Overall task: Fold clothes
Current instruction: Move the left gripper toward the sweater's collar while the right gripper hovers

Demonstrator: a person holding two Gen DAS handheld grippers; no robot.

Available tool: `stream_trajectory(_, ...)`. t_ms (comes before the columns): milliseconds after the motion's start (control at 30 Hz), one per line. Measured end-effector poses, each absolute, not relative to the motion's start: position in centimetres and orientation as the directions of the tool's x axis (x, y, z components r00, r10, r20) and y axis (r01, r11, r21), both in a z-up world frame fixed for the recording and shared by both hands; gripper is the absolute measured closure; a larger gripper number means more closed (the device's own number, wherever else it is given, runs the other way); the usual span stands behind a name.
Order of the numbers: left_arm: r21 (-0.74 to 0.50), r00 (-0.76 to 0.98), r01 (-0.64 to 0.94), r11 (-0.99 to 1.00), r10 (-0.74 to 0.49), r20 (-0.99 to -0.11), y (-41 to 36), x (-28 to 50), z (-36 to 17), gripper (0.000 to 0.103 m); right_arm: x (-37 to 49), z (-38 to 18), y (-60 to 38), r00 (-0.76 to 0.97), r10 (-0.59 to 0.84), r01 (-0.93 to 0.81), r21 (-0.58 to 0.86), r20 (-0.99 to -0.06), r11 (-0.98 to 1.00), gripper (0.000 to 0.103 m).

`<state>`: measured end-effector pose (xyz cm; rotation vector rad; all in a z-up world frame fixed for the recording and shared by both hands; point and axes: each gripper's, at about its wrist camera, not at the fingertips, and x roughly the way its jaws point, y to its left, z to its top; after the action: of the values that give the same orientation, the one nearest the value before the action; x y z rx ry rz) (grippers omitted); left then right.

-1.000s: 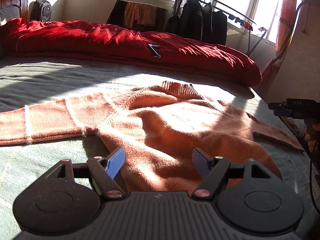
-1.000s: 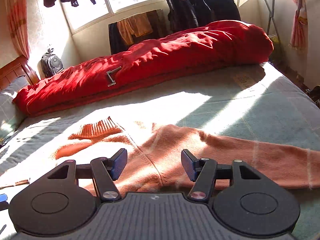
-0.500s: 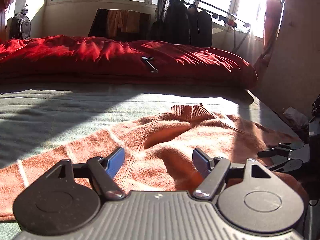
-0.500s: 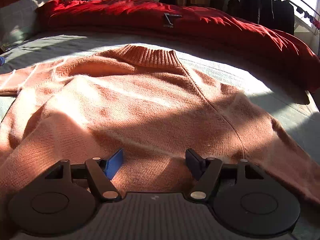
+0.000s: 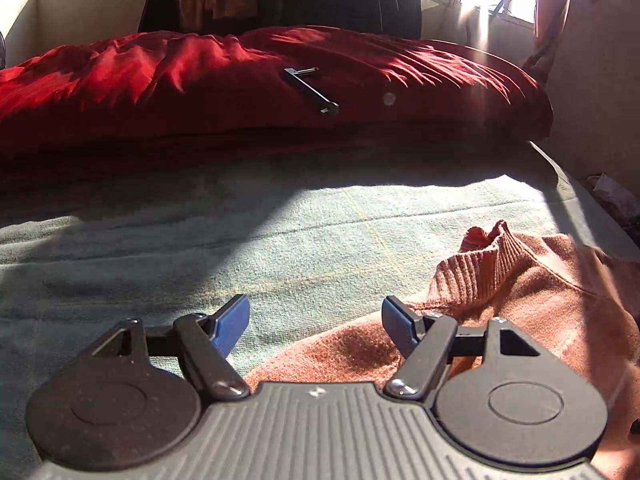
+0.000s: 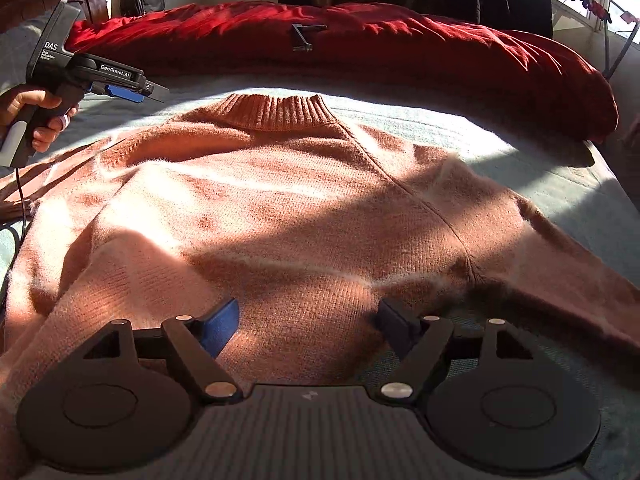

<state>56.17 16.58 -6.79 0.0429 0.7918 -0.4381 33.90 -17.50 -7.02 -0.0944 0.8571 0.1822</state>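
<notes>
Both claws brought down to the sweater, nothing pinched yet

My right claw (image 6: 308, 326) has settled low over the hem of the rust-orange sweater (image 6: 304, 200), jaws opening, fuzzy knit between the pads but unpressed; my left claw (image 5: 316, 320) has swung out to the shoulder, ribbed collar (image 5: 476, 276) just right of it, jaws spread and narrowing slightly over the teal bed cover (image 5: 280, 232); I judge the first fold is about to begin.

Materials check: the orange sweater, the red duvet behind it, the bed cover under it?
Sweater: fuzzy knit, likely wool or acrylic; a ribbed collar and a fine halo of fibres show in the sun.
Duvet: smooth woven cloth with a slight sheen, puffy and creased, probably a filled cotton or polyester shell.
Bed cover: matte, towel-like napped weave, faint grid lines; fibre unclear.
</notes>
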Motion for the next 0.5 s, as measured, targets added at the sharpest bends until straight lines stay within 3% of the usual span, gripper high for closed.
stream_trajectory(367,-0.109,0.541,0.481,0.87,-0.392,-0.744,16.3,55.8,-10.8,0.032,34.3,-8.1,-17.1,0.629,0.096,-0.177,-0.022,-0.771,0.984,0.011)
stream_trajectory(433,-0.102,0.534,0.493,0.864,-0.392,-0.749,16.3,55.3,-10.7,0.037,34.3,-8.2,-16.9,0.629,0.084,-0.175,-0.036,-0.773,0.984,0.01)
stream_trajectory(500,-0.098,0.521,0.511,0.854,-0.399,-0.755,16.2,54.8,-10.4,0.048,34.3,-8.4,-16.9,0.625,0.071,-0.167,-0.044,-0.778,0.985,0.009)
